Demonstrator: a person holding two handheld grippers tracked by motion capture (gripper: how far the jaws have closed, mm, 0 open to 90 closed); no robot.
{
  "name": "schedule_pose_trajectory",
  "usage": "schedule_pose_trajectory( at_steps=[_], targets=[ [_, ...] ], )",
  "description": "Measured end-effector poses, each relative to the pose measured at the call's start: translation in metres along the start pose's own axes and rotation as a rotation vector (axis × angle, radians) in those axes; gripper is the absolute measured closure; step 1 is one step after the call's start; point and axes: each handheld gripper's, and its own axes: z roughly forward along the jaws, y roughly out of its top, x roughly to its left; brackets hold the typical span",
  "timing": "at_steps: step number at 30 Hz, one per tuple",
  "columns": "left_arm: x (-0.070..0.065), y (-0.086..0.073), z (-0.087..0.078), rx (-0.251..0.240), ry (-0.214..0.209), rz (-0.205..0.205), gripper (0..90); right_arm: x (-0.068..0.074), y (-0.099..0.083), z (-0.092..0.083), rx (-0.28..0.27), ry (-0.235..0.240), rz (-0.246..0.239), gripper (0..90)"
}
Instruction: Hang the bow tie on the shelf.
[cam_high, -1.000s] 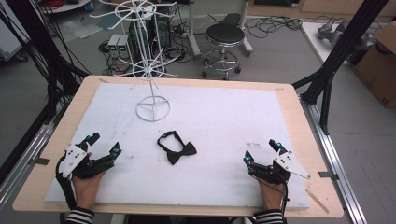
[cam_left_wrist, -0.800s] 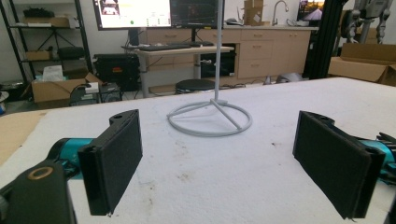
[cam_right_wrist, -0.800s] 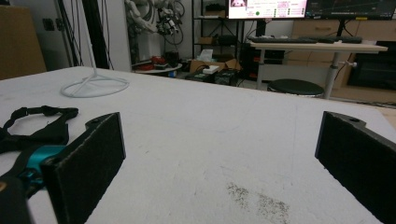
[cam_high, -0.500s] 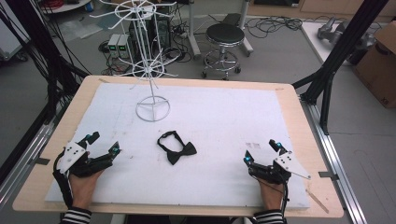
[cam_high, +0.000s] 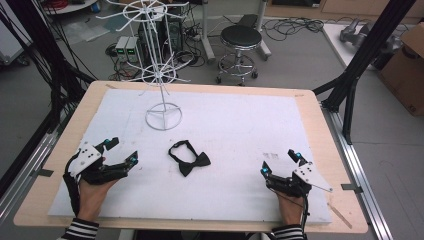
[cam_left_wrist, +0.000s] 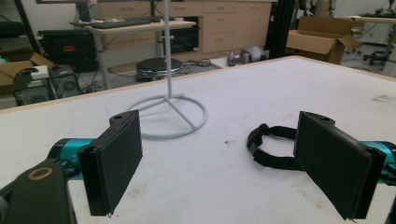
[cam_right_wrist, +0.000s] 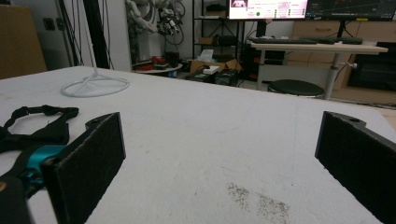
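A black bow tie (cam_high: 189, 158) with its neck strap lies flat near the middle of the white table top (cam_high: 235, 125). My left gripper (cam_high: 123, 151) rests open at the front left, a hand's width left of the tie. Along its jaws the bow tie (cam_left_wrist: 273, 148) lies partly behind the right jaw. My right gripper (cam_high: 280, 162) rests open at the front right, apart from the tie. From it the bow tie (cam_right_wrist: 39, 126) shows at the far left. A white wire rack (cam_high: 161, 70) stands on a ring base behind the tie.
The wire rack's ring base (cam_left_wrist: 170, 116) sits on the table's far left part. A dark smudge (cam_right_wrist: 254, 198) marks the mat in front of my right gripper. A stool (cam_high: 241, 47), cables and boxes stand on the floor beyond the table's far edge.
My left gripper has shifted slightly. The bow tie, the rack and my right gripper have stayed put.
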Motion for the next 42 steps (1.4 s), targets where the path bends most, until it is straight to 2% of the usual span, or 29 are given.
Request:
schedule_pose_trajectory(
  at_steps=[5,11,13,17,23,27,30,33,35,36,37,41,42],
  targets=[
    [-0.004,0.013,0.004,0.042,-0.038,0.017,16.0,0.0,0.0,0.0,-0.003,0.003,-0.006,0.5],
    [-0.016,0.03,0.018,0.115,-0.125,0.046,16.0,0.0,0.0,0.0,-0.002,0.003,-0.006,0.5],
    [-0.02,0.034,0.024,0.145,-0.152,0.053,16.0,0.0,0.0,0.0,-0.004,0.002,-0.007,0.5],
    [-0.029,0.036,0.037,0.194,-0.233,0.049,16.3,0.001,0.0,0.0,-0.001,0.0,-0.014,0.5],
    [-0.043,0.036,0.058,0.275,-0.275,0.085,16.3,0.001,0.0,0.0,-0.003,0.0,-0.007,0.5],
    [-0.051,0.039,0.07,0.317,-0.309,0.069,16.4,0.001,0.0,0.0,-0.006,0.0,-0.019,0.5],
    [-0.056,0.04,0.078,0.381,-0.332,0.098,16.7,0.001,0.0,0.0,-0.004,-0.001,-0.01,0.5],
    [-0.061,0.04,0.087,0.442,-0.354,0.108,17.7,0.001,0.0,0.0,-0.006,-0.001,-0.011,0.5],
    [-0.063,0.039,0.089,0.458,-0.356,0.107,17.9,0.001,0.0,0.0,-0.006,-0.001,-0.012,0.5],
    [-0.066,0.038,0.095,0.502,-0.361,0.112,17.9,0.001,0.0,0.0,-0.004,0.0,-0.008,0.5],
    [-0.067,0.039,0.097,0.522,-0.362,0.113,17.9,0.001,0.0,0.0,-0.004,0.001,-0.008,0.5],
    [-0.071,0.039,0.104,0.558,-0.378,0.107,18.1,0.001,0.0,0.0,-0.004,0.0,-0.007,0.5],
    [-0.074,0.039,0.109,0.594,-0.371,0.121,18.9,0.001,0.0,0.0,-0.006,-0.002,-0.012,0.5]
  ],
)
